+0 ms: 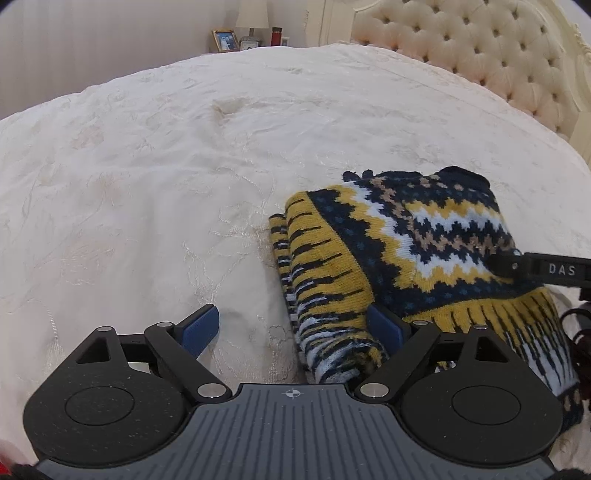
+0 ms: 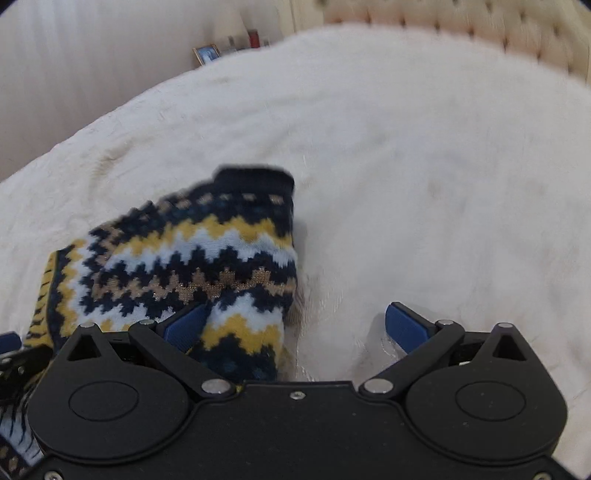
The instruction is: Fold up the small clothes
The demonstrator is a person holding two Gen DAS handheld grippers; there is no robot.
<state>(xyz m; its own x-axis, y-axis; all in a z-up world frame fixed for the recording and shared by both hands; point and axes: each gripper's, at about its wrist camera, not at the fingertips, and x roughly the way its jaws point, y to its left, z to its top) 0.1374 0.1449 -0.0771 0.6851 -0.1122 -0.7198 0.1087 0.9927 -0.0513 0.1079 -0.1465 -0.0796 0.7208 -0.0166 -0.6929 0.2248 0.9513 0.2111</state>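
Note:
A small knitted garment [image 1: 417, 254] in navy, yellow, white and tan zigzag lies folded on the cream bedspread [image 1: 166, 184]. My left gripper [image 1: 295, 328] is open, its jaws wide apart, with the garment's left folded edge lying between the blue pads [image 1: 201, 326]. The right gripper's black finger [image 1: 546, 269] rests on the garment at the right of that view. In the right wrist view the garment [image 2: 192, 254] fills the lower left. My right gripper [image 2: 295, 328] is open, its left pad [image 2: 186, 325] against the knit's near edge, its right pad over bare bedspread [image 2: 424, 184].
A tufted cream headboard [image 1: 480, 55] stands at the far right. A nightstand beyond the bed holds a framed photo [image 1: 224, 40], a lamp [image 1: 252, 16] and a red bottle [image 1: 275, 36]. A pale wall runs along the far left.

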